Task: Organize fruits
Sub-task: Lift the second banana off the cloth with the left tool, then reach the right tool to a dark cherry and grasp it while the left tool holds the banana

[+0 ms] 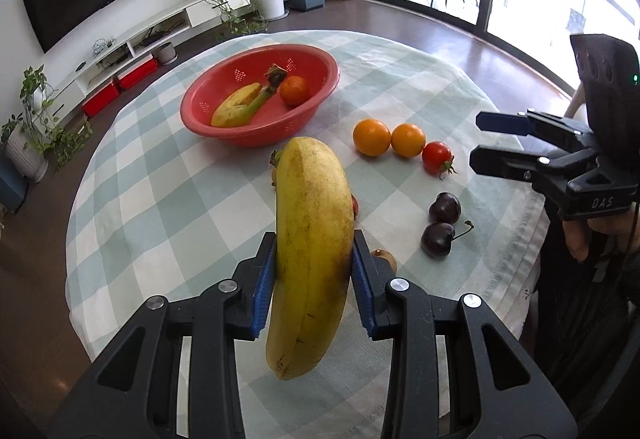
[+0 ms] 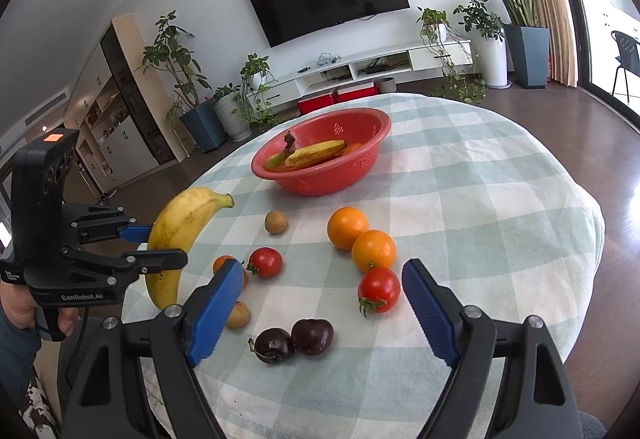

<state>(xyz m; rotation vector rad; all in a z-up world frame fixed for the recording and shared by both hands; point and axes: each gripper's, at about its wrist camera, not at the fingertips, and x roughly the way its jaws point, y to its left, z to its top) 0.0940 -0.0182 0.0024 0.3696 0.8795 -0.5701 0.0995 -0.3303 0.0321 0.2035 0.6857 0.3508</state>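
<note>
My left gripper [image 1: 314, 263] is shut on a yellow banana [image 1: 310, 239], held above the checked tablecloth; the same banana [image 2: 180, 235] shows at the left of the right wrist view. A red basket [image 1: 320, 95] at the table's far side holds a banana [image 1: 236, 107] and an orange [image 1: 294, 90]. Two oranges [image 2: 347, 228] [image 2: 374, 251], two tomatoes [image 2: 379, 290] [image 2: 264, 262] and two dark cherries [image 2: 312, 336] [image 2: 274, 345] lie on the cloth. My right gripper [image 2: 324, 307] stands open just above the cherries and the nearer tomato, nothing between its blue pads [image 2: 428, 315].
Small brown fruits [image 2: 276, 222] [image 2: 239, 315] and a small orange fruit [image 2: 221, 263] lie near the left gripper [image 2: 160, 245]. The round table's edge [image 2: 592, 239] drops off at right. A hand [image 2: 24, 311] grips the left handle. Plants, a TV and a low cabinet stand beyond.
</note>
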